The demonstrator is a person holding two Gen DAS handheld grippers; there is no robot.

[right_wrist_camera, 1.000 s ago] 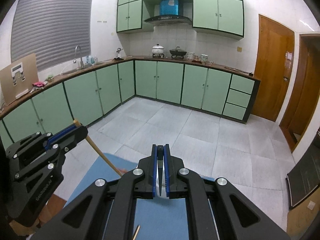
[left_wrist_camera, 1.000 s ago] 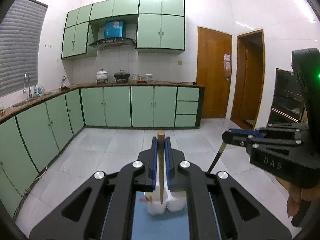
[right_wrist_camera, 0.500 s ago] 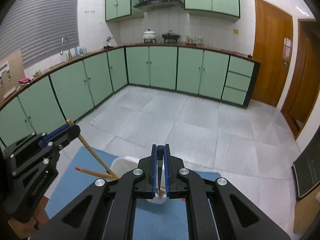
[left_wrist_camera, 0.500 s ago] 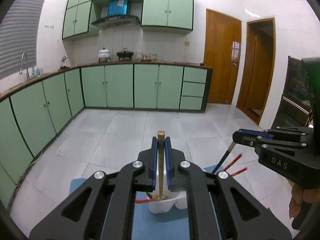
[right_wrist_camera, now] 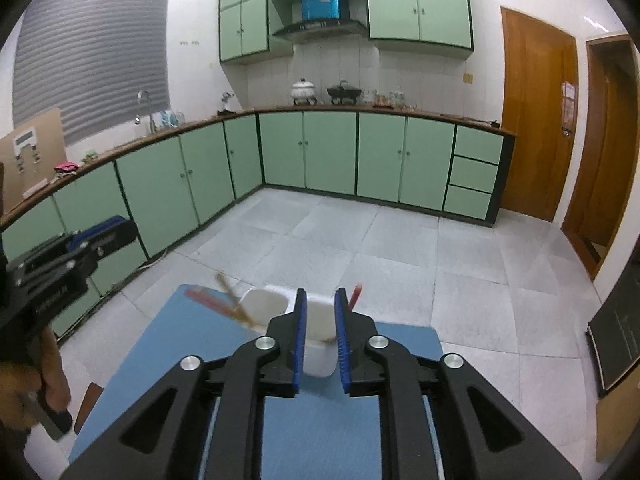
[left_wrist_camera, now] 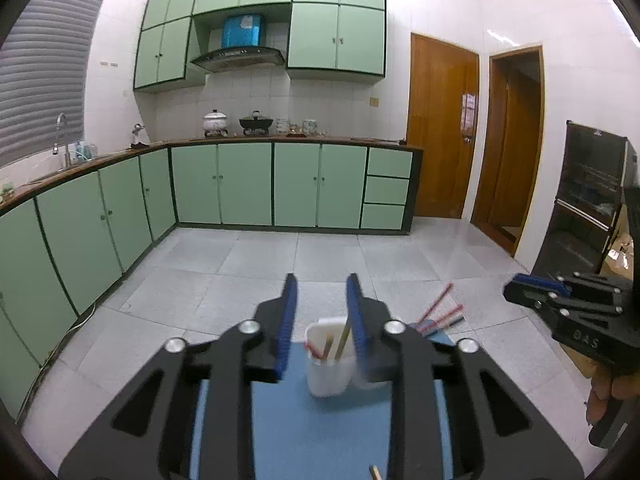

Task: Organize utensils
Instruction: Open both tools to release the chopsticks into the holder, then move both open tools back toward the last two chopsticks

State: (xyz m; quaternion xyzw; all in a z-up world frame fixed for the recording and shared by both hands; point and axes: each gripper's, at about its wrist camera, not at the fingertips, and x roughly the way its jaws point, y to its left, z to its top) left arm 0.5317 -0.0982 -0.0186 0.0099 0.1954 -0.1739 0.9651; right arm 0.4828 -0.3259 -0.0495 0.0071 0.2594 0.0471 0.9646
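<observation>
A white two-compartment utensil holder [left_wrist_camera: 329,364] [right_wrist_camera: 269,307] stands on a blue mat [left_wrist_camera: 316,432] [right_wrist_camera: 188,344]. Wooden and red chopsticks [left_wrist_camera: 334,344] [right_wrist_camera: 232,304] lean in its left compartment. More red chopsticks [left_wrist_camera: 438,308] [right_wrist_camera: 354,296] stick out on its right side. My left gripper [left_wrist_camera: 320,292] is open and empty just above the holder. My right gripper [right_wrist_camera: 321,300] is open and empty above the right compartment. Each gripper shows at the edge of the other's view: the right gripper [left_wrist_camera: 536,292], the left gripper [right_wrist_camera: 104,232].
The mat lies on a table with a grey tiled floor [left_wrist_camera: 320,256] beyond its far edge. Green cabinets [left_wrist_camera: 248,184] line the back and left walls. A dark glass-fronted cabinet [left_wrist_camera: 592,200] stands at the right. A loose wooden chopstick tip [left_wrist_camera: 375,472] lies on the mat.
Both grippers were shut on chopsticks, the left on a wooden one, the right on a dark one. Both have opened, and the chopsticks now stand in the holder.
</observation>
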